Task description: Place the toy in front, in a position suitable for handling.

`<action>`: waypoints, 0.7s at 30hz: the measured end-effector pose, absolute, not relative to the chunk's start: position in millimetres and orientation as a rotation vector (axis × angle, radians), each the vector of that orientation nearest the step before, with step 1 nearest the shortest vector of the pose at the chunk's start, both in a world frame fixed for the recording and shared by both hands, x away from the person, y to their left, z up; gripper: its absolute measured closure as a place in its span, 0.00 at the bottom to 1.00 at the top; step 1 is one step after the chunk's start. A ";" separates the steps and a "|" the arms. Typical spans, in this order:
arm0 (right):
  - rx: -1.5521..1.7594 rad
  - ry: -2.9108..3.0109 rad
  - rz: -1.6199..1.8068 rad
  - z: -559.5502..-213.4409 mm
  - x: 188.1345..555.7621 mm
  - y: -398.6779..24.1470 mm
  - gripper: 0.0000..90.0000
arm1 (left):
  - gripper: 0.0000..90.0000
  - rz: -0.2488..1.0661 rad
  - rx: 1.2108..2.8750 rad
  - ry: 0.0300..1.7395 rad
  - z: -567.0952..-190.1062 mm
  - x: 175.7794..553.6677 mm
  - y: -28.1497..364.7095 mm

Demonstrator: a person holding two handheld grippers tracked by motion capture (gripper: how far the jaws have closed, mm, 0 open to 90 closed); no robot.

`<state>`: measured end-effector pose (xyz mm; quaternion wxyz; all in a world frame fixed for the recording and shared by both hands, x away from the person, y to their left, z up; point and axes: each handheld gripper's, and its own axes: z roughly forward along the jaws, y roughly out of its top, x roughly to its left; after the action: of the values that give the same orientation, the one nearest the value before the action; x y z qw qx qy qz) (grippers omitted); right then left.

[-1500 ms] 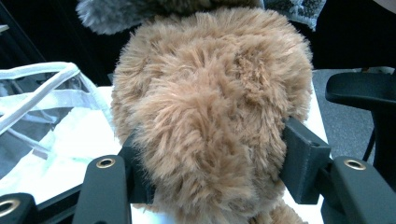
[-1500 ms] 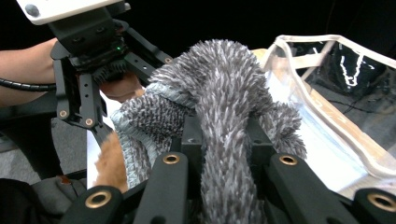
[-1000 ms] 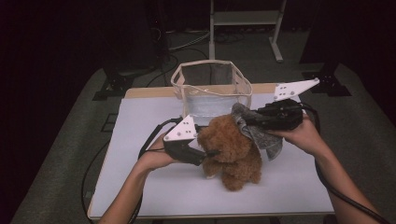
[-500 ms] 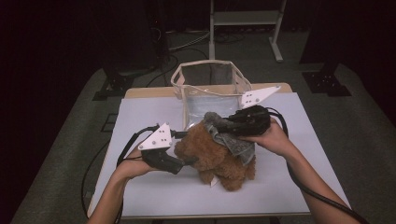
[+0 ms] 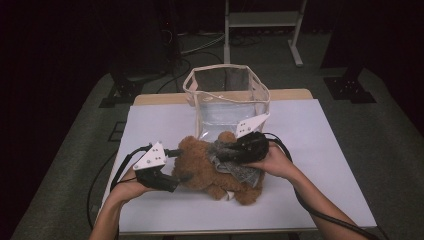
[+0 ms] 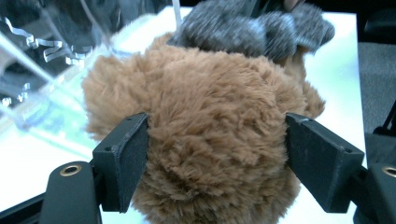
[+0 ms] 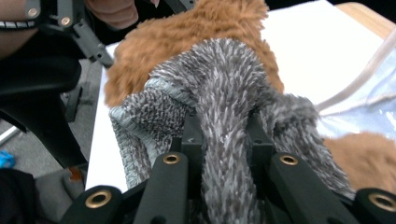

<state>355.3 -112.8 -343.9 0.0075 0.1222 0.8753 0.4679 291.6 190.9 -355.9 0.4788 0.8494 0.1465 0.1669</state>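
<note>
Teddy (image 5: pixel 210 167), fluffy brown w/ grey knit (image 7: pixel 224 93) clamped in right tongs (image 7: pixel 226 133); left tongs (image 6: pixel 217 158) grip its head.

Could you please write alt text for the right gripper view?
The right tongs are shut on a fuzzy grey knitted garment draped over a brown plush toy. Behind lie the white table and a clear bag's edge.
</note>
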 end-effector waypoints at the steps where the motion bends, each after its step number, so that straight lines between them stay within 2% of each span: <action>1: 0.377 2.738 1.459 -345.2 354.1 -114.7 0.83 | 0.26 0.404 2.077 0.365 -358.8 291.5 192.6; 9: 0.434 2.702 1.438 -347.3 345.8 -142.5 0.83 | 0.26 0.443 2.070 0.346 -357.1 287.9 191.6; 13: 0.444 2.697 1.439 -352.7 344.8 -143.7 0.83 | 0.25 0.449 2.080 0.302 -357.3 288.7 181.6; 21: 0.481 2.675 1.422 -355.5 344.0 -158.6 0.83 | 0.23 0.431 2.117 0.354 -375.8 301.3 184.5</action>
<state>344.0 -158.6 -355.5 0.0372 0.1568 0.8714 0.4633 301.3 184.5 -375.8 0.4585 0.8593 0.1438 0.1752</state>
